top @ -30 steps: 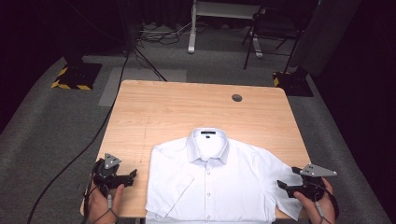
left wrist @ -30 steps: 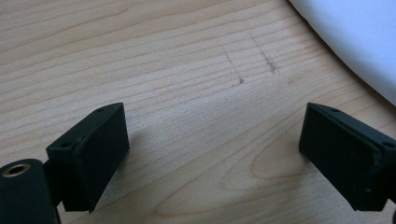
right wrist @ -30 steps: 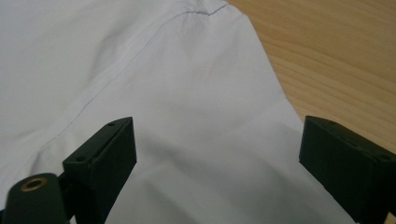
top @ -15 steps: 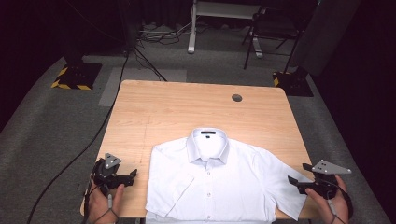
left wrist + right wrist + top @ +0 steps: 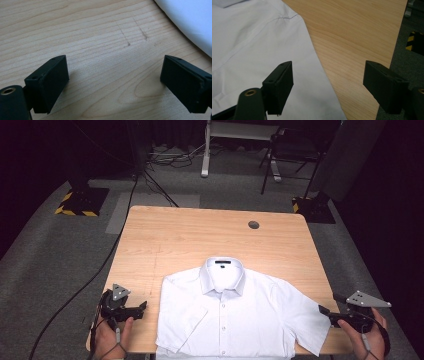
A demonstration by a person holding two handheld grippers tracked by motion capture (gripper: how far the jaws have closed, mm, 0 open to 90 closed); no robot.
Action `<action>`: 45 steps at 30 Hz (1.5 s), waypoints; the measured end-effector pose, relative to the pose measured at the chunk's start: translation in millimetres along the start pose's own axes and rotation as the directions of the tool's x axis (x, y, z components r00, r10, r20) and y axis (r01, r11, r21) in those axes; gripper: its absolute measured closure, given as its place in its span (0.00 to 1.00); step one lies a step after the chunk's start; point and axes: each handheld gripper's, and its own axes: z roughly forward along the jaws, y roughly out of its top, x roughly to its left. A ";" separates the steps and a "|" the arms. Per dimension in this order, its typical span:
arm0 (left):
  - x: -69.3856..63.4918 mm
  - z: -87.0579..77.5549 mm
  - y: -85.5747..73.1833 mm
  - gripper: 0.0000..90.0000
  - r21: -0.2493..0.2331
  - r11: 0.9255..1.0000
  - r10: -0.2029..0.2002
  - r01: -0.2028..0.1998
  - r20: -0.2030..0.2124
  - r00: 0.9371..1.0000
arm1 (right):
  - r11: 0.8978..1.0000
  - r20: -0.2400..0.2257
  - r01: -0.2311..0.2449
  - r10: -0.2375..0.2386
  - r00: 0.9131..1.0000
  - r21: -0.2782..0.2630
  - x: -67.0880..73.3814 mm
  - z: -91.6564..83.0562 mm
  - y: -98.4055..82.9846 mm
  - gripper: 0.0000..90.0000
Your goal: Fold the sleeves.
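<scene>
A white short-sleeved shirt (image 5: 235, 315) lies face up and buttoned on the wooden table (image 5: 200, 235), collar pointing away, its hem at the near edge. My left gripper (image 5: 141, 308) rests open on bare wood just left of the shirt. In the left gripper view its jaws (image 5: 113, 82) stand wide over the table (image 5: 87, 32), with the shirt's edge (image 5: 190, 20) at the upper right. My right gripper (image 5: 324, 312) hovers open at the tip of the shirt's right sleeve. Its jaws (image 5: 328, 85) have just been closing a little, with nothing gripped; the sleeve (image 5: 257, 42) lies below them.
A round cable hole (image 5: 253, 224) sits near the table's far right corner. The table's right edge (image 5: 395, 45) runs close beside my right gripper, with dark carpet beyond. A black cable (image 5: 75, 290) crosses the floor at the left. Yellow-black striped bases (image 5: 75, 210) and furniture legs stand behind the table.
My right gripper has moved right and slightly up, from over the sleeve to the table's right edge. The left gripper and the shirt's body stayed put.
</scene>
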 end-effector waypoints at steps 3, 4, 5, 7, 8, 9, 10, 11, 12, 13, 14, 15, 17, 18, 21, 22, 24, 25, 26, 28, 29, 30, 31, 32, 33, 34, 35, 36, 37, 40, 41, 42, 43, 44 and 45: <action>0.0 0.0 0.0 0.09 0.000 1.000 0.000 0.000 0.001 1.000 | 1.000 0.007 -0.013 0.013 1.000 0.012 -3.2 0.6 -5.3 0.29; 0.0 0.0 0.0 0.09 0.000 1.000 0.000 0.000 0.001 1.000 | 1.000 0.009 -0.015 0.015 1.000 0.017 -3.8 1.1 -7.0 0.29; 0.1 -0.1 0.1 0.09 0.001 1.000 0.001 -0.001 0.001 1.000 | 1.000 0.011 -0.017 0.017 1.000 0.021 -4.0 1.5 -8.5 0.30; 0.0 0.0 0.0 0.09 0.000 1.000 0.001 -0.001 0.000 1.000 | 1.000 0.016 -0.016 0.016 1.000 0.025 -4.8 2.6 -11.5 0.31; 0.1 -0.1 0.1 0.09 0.001 1.000 0.001 -0.001 0.001 1.000 | 0.999 0.018 -0.021 0.021 1.000 0.029 -5.4 3.5 -13.3 0.32; 0.1 -0.1 0.0 0.09 0.001 1.000 0.001 -0.001 0.001 1.000 | 0.999 0.018 -0.029 0.028 0.999 0.031 -6.0 4.8 -15.2 0.32; 0.1 -0.1 0.1 0.09 0.001 1.000 0.001 -0.001 0.001 1.000 | 0.999 0.019 -0.039 0.038 0.999 0.033 -6.5 6.4 -17.3 0.32; 0.1 -0.1 0.1 0.09 0.001 1.000 0.001 -0.001 0.001 1.000 | 0.998 0.020 -0.052 0.051 0.998 0.036 -6.5 7.9 -19.4 0.32; 0.1 -0.1 0.1 0.09 0.001 1.000 0.001 -0.001 0.001 1.000 | 0.998 0.024 -0.058 0.057 0.998 0.038 -6.3 9.5 -21.3 0.32; 0.1 -0.1 0.1 0.09 0.001 1.000 0.001 -0.001 0.001 1.000 | 0.997 0.032 -0.069 0.067 0.997 0.045 -5.8 10.8 -23.2 0.33; 0.1 0.0 0.0 0.09 0.000 1.000 0.001 -0.001 0.000 1.000 | 0.996 0.037 -0.070 0.068 0.997 0.047 -5.4 12.0 -24.7 0.34; 0.1 -0.1 0.1 0.09 0.001 1.000 0.001 -0.001 0.001 1.000 | 0.996 0.038 -0.076 0.074 0.997 0.046 -5.2 12.8 -26.2 0.35; 0.0 0.0 0.0 0.09 0.000 1.000 0.000 0.000 0.001 1.000 | 0.994 0.044 -0.095 0.093 0.995 0.050 -5.1 14.3 -28.9 0.36; 0.1 -0.1 0.1 0.09 0.001 1.000 0.001 -0.001 0.001 1.000 | 0.993 0.046 -0.103 0.100 0.994 0.052 -5.2 15.2 -30.2 0.37; 0.1 0.0 0.1 0.09 0.001 1.000 0.001 -0.001 0.001 1.000 | 0.991 0.046 -0.112 0.109 0.993 0.068 -6.4 18.0 -33.8 0.39; 0.1 -0.1 0.0 0.09 0.001 1.000 0.001 -0.001 0.001 1.000 | 0.991 0.044 -0.112 0.109 0.993 0.075 -6.6 18.7 -34.8 0.40; 0.1 -0.1 0.0 0.09 0.001 1.000 0.001 -0.001 0.001 1.000 | 0.989 0.027 -0.135 0.134 0.991 0.065 -7.0 18.4 -36.3 0.47; 0.1 -0.1 0.0 0.09 0.001 1.000 0.001 -0.001 0.001 1.000 | 0.989 0.024 -0.136 0.134 0.991 0.062 -6.6 18.0 -36.4 0.51; 0.1 -0.1 0.0 0.09 0.001 1.000 0.001 -0.001 0.001 1.000 | 0.989 0.020 -0.134 0.133 0.991 0.061 -6.0 17.7 -36.3 0.56; 0.0 -0.1 0.0 0.09 0.001 1.000 0.001 -0.001 0.001 1.000 | 0.990 0.009 -0.129 0.128 0.992 0.057 -3.9 17.3 -35.7 0.68; 0.0 -0.1 0.0 0.09 0.001 1.000 0.001 -0.001 0.001 1.000 | 0.990 0.010 -0.128 0.127 0.992 0.055 -2.4 17.4 -35.5 0.74; 0.1 -0.1 0.0 0.09 0.001 1.000 0.001 -0.001 0.000 1.000 | 0.990 -0.005 -0.129 0.129 0.992 0.053 -1.2 17.3 -35.2 0.85; 0.0 -0.1 0.0 0.09 0.001 1.000 0.001 -0.001 0.001 1.000 | 0.990 -0.019 -0.129 0.130 0.991 0.052 0.4 17.4 -35.3 0.92; 0.1 -0.1 0.0 0.09 0.001 1.000 0.001 -0.001 0.001 1.000 | 0.991 -0.027 -0.124 0.125 0.992 0.051 2.1 17.6 -35.0 0.96; 0.1 -0.1 0.0 0.09 0.001 1.000 0.001 -0.001 0.001 1.000 | 0.992 -0.023 -0.113 0.115 0.993 0.050 3.9 17.8 -34.6 0.99; 0.1 -0.1 0.0 0.09 0.001 1.000 0.002 -0.002 0.001 1.000 | 0.993 -0.012 -0.106 0.107 0.994 0.053 5.5 17.6 -34.0 0.99; 0.0 -0.1 0.0 0.09 0.001 1.000 0.001 -0.001 0.000 1.000 | 0.993 -0.007 -0.101 0.102 0.995 0.053 6.5 17.6 -33.5 1.00; 0.0 -0.1 0.0 0.09 0.001 1.000 0.001 -0.001 0.000 1.000 | 0.994 -0.003 -0.101 0.101 0.995 0.052 7.5 17.2 -32.9 1.00; 0.0 -0.1 0.0 0.09 0.001 1.000 0.001 -0.001 0.000 1.000 | 0.994 0.000 -0.102 0.102 0.995 0.049 8.4 16.4 -32.1 1.00; 0.1 -0.1 0.0 0.09 0.001 1.000 0.001 -0.001 0.000 1.000 | 0.995 0.003 -0.097 0.097 0.995 0.032 9.8 12.0 -28.9 1.00; 0.0 -0.1 0.0 0.09 0.001 1.000 0.001 -0.001 0.001 1.000 | 0.995 0.005 -0.096 0.096 0.995 0.026 10.1 10.1 -27.4 1.00; 0.0 -0.1 0.0 0.09 0.001 1.000 0.001 -0.001 0.001 1.000 | 0.995 0.006 -0.098 0.098 0.995 0.020 10.5 8.0 -25.7 1.00; 0.1 -0.1 0.1 0.09 0.001 1.000 0.001 -0.001 0.001 1.000 | 0.995 0.004 -0.098 0.098 0.995 0.013 10.8 6.0 -23.9 1.00; 0.1 -0.1 0.0 0.09 0.001 1.000 0.001 -0.001 0.001 1.000 | 0.995 0.003 -0.098 0.098 0.995 0.006 11.5 3.8 -21.8 1.00; 0.1 -0.1 0.1 0.09 0.001 1.000 0.001 -0.001 0.000 1.000 | 0.995 0.002 -0.095 0.095 0.995 -0.002 12.2 1.5 -19.5 1.00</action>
